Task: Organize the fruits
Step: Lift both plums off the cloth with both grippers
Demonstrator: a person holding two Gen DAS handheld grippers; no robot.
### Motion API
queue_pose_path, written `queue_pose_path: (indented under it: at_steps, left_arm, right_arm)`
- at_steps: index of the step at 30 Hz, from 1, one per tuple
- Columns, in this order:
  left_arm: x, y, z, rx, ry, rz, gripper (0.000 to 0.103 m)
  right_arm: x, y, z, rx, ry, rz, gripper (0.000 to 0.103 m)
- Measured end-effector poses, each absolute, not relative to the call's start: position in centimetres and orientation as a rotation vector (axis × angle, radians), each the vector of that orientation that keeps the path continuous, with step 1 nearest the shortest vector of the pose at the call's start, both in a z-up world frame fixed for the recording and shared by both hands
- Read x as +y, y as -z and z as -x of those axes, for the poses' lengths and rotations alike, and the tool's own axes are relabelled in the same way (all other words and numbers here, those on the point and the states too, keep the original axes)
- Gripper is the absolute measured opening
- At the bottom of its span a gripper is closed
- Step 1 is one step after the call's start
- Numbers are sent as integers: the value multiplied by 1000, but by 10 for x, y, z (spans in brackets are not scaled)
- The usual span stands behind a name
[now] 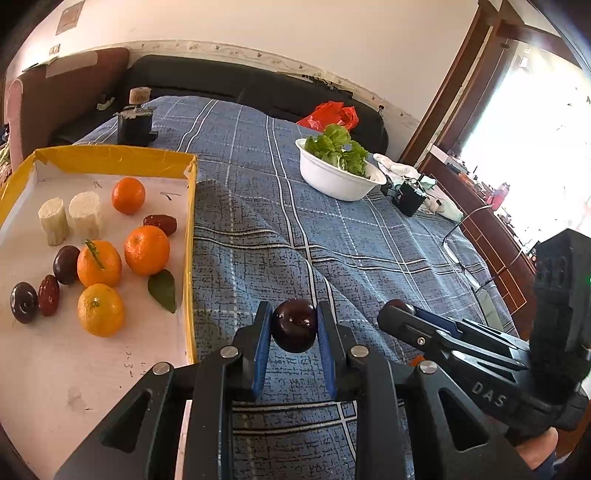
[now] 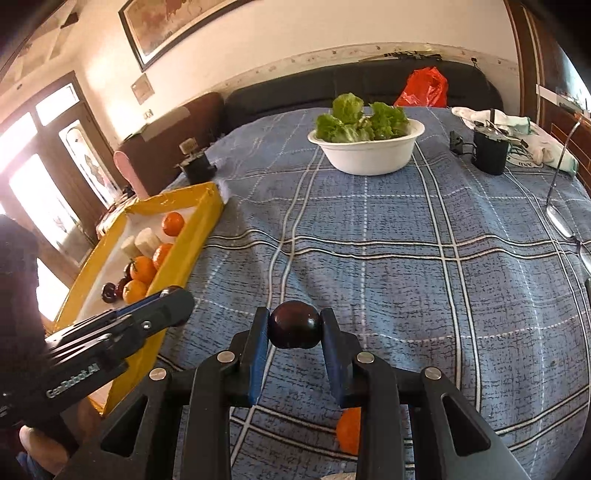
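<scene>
Gripping one round dark plum (image 1: 294,325) each (image 2: 294,325), both black two-finger grippers (image 1: 294,326) (image 2: 294,326) hovered beside the yellow-rimmed tray (image 1: 190,236); the smooth fruit risked squirting free.

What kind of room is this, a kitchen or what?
Most likely a home living room, not a kitchen: a table under a blue plaid cloth stands against a black sofa, a framed picture hangs above, and wooden doors let in daylight.

Dark plum (image 1: 294,325) between the left gripper (image 1: 294,332) pads, above blue plaid cloth (image 1: 369,236), beside yellow-rimmed tray (image 1: 190,221) of fruit.
</scene>
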State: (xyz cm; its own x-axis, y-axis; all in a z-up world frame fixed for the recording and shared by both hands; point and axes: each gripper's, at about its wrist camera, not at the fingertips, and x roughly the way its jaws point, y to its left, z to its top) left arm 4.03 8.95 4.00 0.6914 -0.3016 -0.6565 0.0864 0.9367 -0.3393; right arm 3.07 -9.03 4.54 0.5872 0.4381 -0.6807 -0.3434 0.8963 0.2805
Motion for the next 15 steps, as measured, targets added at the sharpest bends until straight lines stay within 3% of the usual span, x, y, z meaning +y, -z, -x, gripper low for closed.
queue_pose_path:
  at_steps: [15]
  left_arm:
    - [89, -43, -38, 773, 227, 295, 23]
  right_arm:
    - [-82, -48, -22, 804, -496, -100, 31]
